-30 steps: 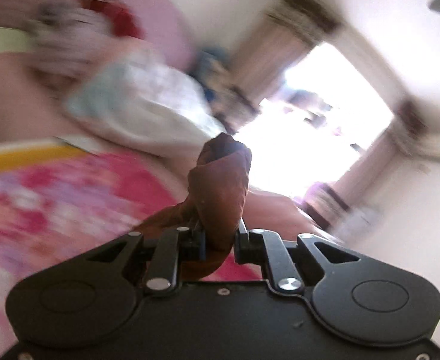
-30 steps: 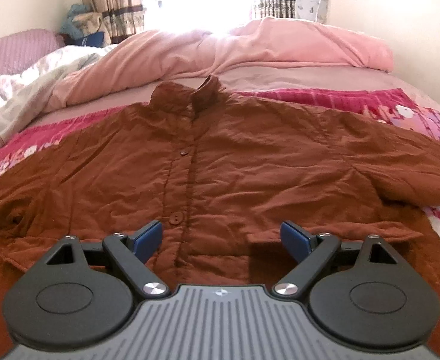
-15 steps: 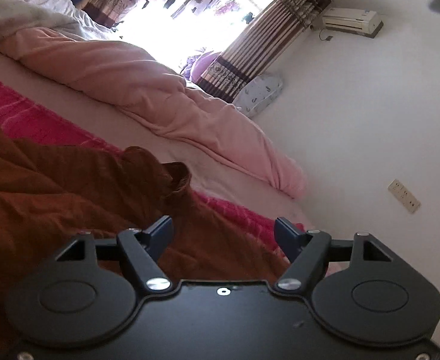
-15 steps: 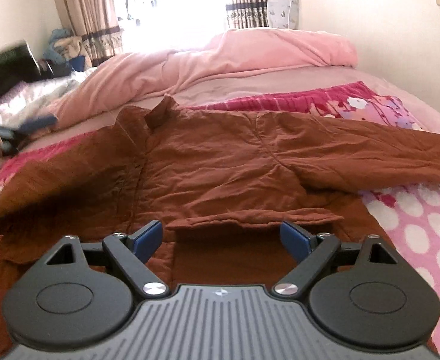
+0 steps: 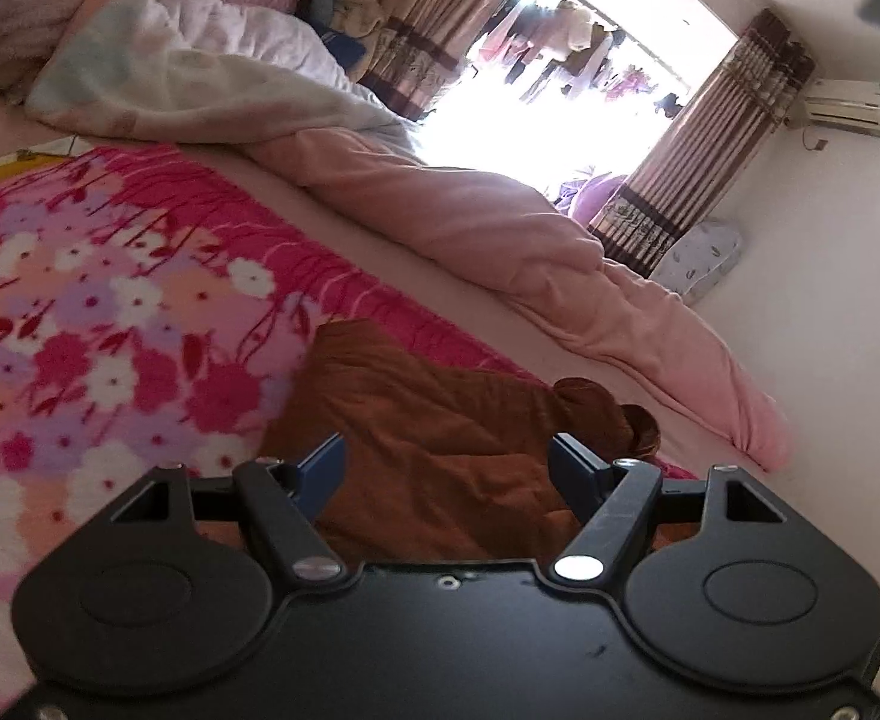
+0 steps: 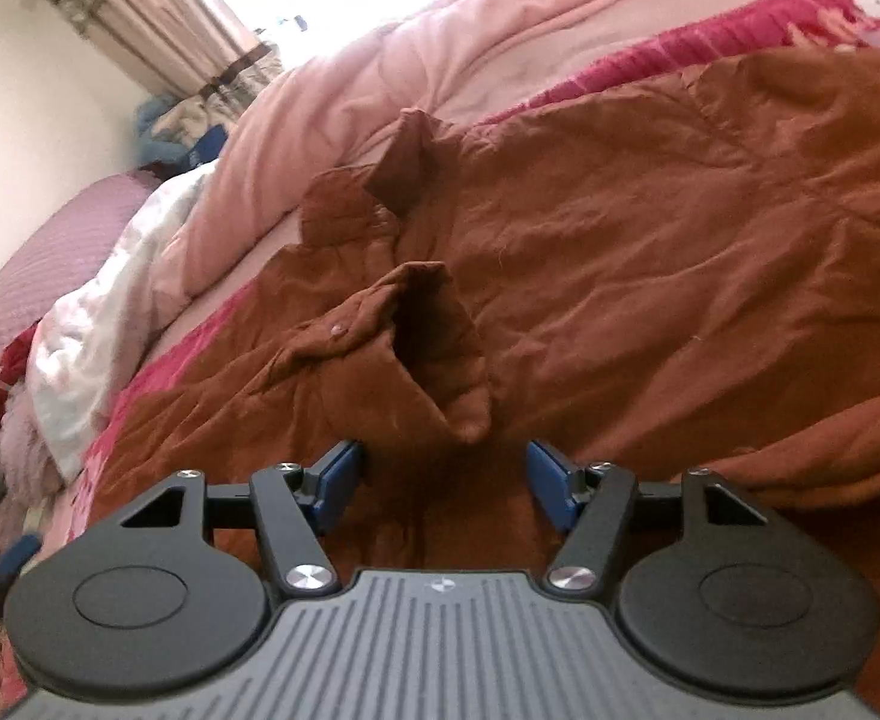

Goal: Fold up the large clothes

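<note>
A large rust-brown jacket (image 6: 650,252) lies spread on the bed, collar (image 6: 404,162) toward the pink duvet. Its left sleeve is folded in over the chest, and the sleeve's open cuff (image 6: 434,348) lies just in front of my right gripper (image 6: 440,474), which is open and empty. In the left wrist view the jacket's folded left edge (image 5: 434,420) lies under my left gripper (image 5: 446,468), which is open and empty just above the cloth.
A pink flowered blanket (image 5: 110,312) covers the bed under the jacket. A pink duvet (image 5: 500,240) is bunched along the far side, with a white quilt (image 5: 200,78) and pillows at the left. Wall (image 5: 830,276) at the right, bright curtained window behind.
My left gripper held the brown sleeve a second ago; it has let go and now is open above the folded edge. My right gripper has moved in close to the folded sleeve's cuff.
</note>
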Tool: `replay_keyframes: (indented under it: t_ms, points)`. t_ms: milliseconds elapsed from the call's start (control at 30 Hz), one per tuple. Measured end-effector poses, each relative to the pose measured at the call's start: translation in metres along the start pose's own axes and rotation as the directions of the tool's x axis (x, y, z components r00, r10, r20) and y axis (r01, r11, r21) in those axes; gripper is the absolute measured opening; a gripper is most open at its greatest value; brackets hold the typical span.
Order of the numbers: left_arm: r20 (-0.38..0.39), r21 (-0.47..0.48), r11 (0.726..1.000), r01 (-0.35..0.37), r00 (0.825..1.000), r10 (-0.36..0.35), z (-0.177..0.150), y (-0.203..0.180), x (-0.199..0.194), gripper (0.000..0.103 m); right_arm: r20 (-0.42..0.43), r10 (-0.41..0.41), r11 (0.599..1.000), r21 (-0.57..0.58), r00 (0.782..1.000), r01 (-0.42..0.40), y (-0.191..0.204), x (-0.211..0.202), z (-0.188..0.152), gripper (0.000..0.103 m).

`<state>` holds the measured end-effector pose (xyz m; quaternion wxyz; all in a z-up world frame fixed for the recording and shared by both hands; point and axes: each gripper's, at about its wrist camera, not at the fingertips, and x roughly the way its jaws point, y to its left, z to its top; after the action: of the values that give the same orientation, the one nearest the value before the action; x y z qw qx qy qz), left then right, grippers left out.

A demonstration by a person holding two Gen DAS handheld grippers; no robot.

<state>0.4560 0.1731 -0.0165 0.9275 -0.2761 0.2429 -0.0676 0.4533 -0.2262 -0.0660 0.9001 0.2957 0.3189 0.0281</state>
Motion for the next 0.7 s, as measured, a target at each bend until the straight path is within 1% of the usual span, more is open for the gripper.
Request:
replay_keyframes:
  t_ms: [33,67,100,133,233,267,300,367,433,467,533,567,600,633,667,700]
  points:
    - [-0.003,0.003,1.0,0.007,1.0,-0.007,0.0,0.001,-0.005,0.075,0.021,0.003,1.0,-0.011,1.0,-0.003,0.004,0.001,0.002,0.038]
    - [-0.004,0.009,1.0,0.014,1.0,-0.014,0.002,0.0,0.0,0.075,0.024,0.038,0.999,-0.016,0.999,-0.038,0.008,0.0,0.005,0.02]
    - [-0.007,0.02,0.999,0.027,1.0,-0.026,0.002,-0.001,0.004,0.075,0.031,0.077,0.997,-0.004,0.997,-0.077,0.01,-0.005,0.008,0.012]
    - [-0.01,0.027,0.999,0.038,0.999,-0.038,0.0,-0.006,0.0,0.075,0.051,0.091,0.996,0.008,0.995,-0.091,0.011,-0.011,0.01,0.009]
    - [-0.038,0.05,0.997,0.061,0.998,-0.059,-0.01,-0.019,0.01,0.075,0.137,0.124,0.992,0.012,0.983,-0.127,0.013,-0.038,0.019,0.008]
    - [-0.052,0.054,0.997,0.057,0.997,-0.054,-0.014,-0.021,0.017,0.075,0.172,0.101,0.995,-0.009,0.98,-0.101,0.012,-0.046,0.019,0.008]
    - [-0.075,0.056,0.997,0.053,0.996,-0.049,-0.019,-0.022,0.025,0.075,0.189,0.074,0.997,-0.029,0.979,-0.069,0.01,-0.048,0.02,0.008]
    - [-0.125,0.06,0.998,0.023,0.992,-0.016,-0.029,-0.02,0.041,0.075,0.168,0.02,0.999,-0.053,0.986,-0.011,0.002,-0.042,0.017,0.009]
    - [-0.167,0.088,0.996,-0.02,0.985,0.035,-0.038,-0.015,0.059,0.075,0.107,-0.02,0.999,-0.031,0.994,0.023,-0.014,-0.027,0.013,0.01]
    - [-0.183,0.096,0.995,-0.02,0.982,0.038,-0.042,-0.011,0.066,0.075,0.084,-0.041,0.999,-0.03,0.996,0.044,-0.02,-0.019,0.011,0.011]
    - [-0.177,0.121,0.993,-0.014,0.984,0.035,-0.045,-0.01,0.068,0.076,0.059,-0.063,0.998,-0.018,0.996,0.064,-0.029,-0.012,0.001,0.019]
    - [-0.179,0.128,0.992,-0.015,0.983,0.038,-0.044,-0.011,0.066,0.076,0.066,-0.056,0.998,-0.012,0.996,0.057,-0.032,-0.014,-0.002,0.02]
    - [-0.182,0.131,0.991,-0.016,0.983,0.04,-0.043,-0.013,0.064,0.076,0.076,-0.052,0.999,-0.008,0.996,0.053,-0.035,-0.018,-0.004,0.024]
    - [-0.182,0.128,0.992,-0.014,0.983,0.037,-0.04,-0.014,0.063,0.075,0.089,-0.064,0.998,-0.004,0.994,0.065,-0.034,-0.022,-0.004,0.031]
    - [-0.178,0.121,0.993,-0.004,0.984,0.025,-0.036,-0.016,0.058,0.075,0.108,-0.088,0.996,-0.001,0.99,0.089,-0.031,-0.029,-0.002,0.034]
    - [-0.167,0.115,0.993,0.015,0.986,0.005,-0.032,-0.018,0.051,0.076,0.136,-0.109,0.994,-0.006,0.985,0.111,-0.027,-0.036,0.0,0.035]
